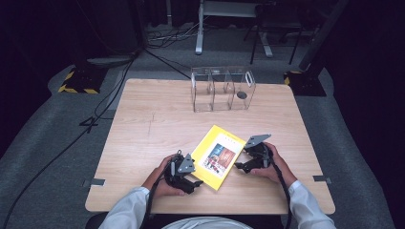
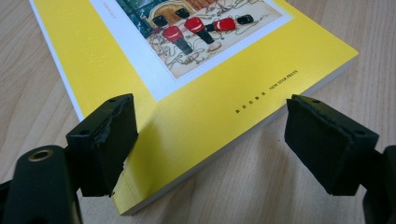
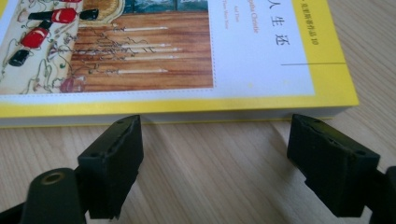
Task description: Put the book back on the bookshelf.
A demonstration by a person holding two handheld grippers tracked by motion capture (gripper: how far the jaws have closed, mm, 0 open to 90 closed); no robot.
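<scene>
Yellow covers the book (image 1: 218,157), a paperback that lies flat on the wooden table (image 1: 143,124), near the person's edge and turned at a slant, between the two grippers. At its near left corner sits the left gripper (image 1: 195,182), held in the person's left hand (image 1: 162,183); in the left gripper view (image 2: 210,140) its jaws stand wide apart, one over the yellow margin beside the spine edge, the other out over bare wood past the book's lower edge, so that the corner lies between them without being pinched. On the opposite long edge the right gripper (image 1: 240,167), held in the right hand (image 1: 272,167), faces the page block; in the right gripper view (image 3: 215,149) its jaws are likewise spread, both just short of the white page edges, with a strip of table showing in between. Printed on the cover is a white panel with a drawn picture: small figures in red coats and black hats in front of a brown timber wall. Dark characters run along the white panel, and a small line of print sits in the yellow margin. Farther back on the table, well apart from the book, stands a clear plastic organiser (image 1: 222,88) with three compartments.
</scene>
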